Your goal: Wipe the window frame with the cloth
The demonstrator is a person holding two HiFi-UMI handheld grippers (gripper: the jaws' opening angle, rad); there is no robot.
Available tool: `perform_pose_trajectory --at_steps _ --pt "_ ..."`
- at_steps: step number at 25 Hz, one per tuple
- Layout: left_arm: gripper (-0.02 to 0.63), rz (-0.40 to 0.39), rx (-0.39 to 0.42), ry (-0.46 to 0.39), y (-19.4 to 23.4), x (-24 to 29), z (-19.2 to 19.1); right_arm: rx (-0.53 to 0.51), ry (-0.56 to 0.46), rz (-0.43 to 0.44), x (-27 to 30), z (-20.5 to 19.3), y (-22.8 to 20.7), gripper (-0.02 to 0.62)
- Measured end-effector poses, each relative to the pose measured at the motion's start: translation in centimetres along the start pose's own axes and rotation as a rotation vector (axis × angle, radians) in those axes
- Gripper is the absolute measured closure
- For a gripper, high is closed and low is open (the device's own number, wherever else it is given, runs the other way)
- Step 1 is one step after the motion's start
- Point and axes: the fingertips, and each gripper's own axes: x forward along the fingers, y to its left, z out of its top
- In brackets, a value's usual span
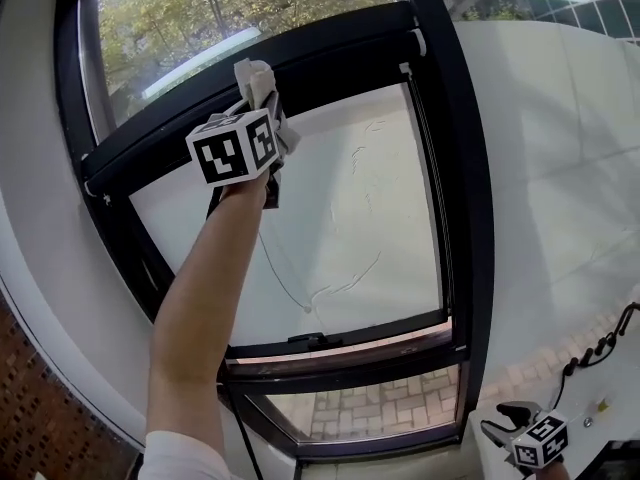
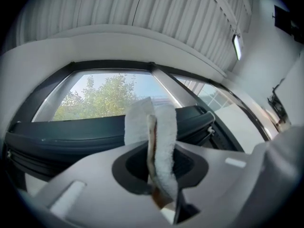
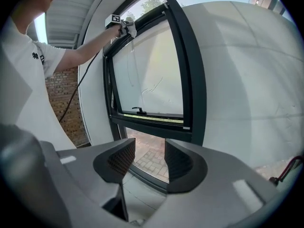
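Left gripper [image 2: 156, 167] pinches cloth [image 2: 162, 127], lengthwise up toward window frame [image 2: 90, 133].

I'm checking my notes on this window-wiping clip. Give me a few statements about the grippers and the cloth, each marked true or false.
1. The left gripper is shut on the cloth. True.
2. The right gripper holds a second cloth. False: its jaws stand apart with nothing between them.
3. The cloth is up by the top bar of the frame. True.
4. Both grippers are raised to the top bar. False: the right gripper is low, far below it, at the bottom right of the head view.
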Motion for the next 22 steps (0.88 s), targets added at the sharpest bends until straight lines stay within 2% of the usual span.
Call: perform_pose_trajectory --at_steps 8,17,20,22 --pt "0.514 -0.121 -0.018 -0.031 -9.4 3.7 1.8 0.059 -0.026 -0.095 -4.0 -2.1 -2.5 0.4" --pt "0.514 -0.235 0.003 -0.036 -19.0 7.5 3.4 0.112 -0.063 -0.174 -7.1 -3.7 -4.3 0.4" --pt "0.514 -0.257 0.088 -0.025 -21.4 8.3 3.7 0.122 -0.075 -0.2 -8.0 -4.0 -4.9 0.4" --pt "0.514 -0.25 0.229 -0.014 -22.4 9.0 3.5 0.129 -0.081 -0.213 -8.4 -4.2 -5.1 0.4"
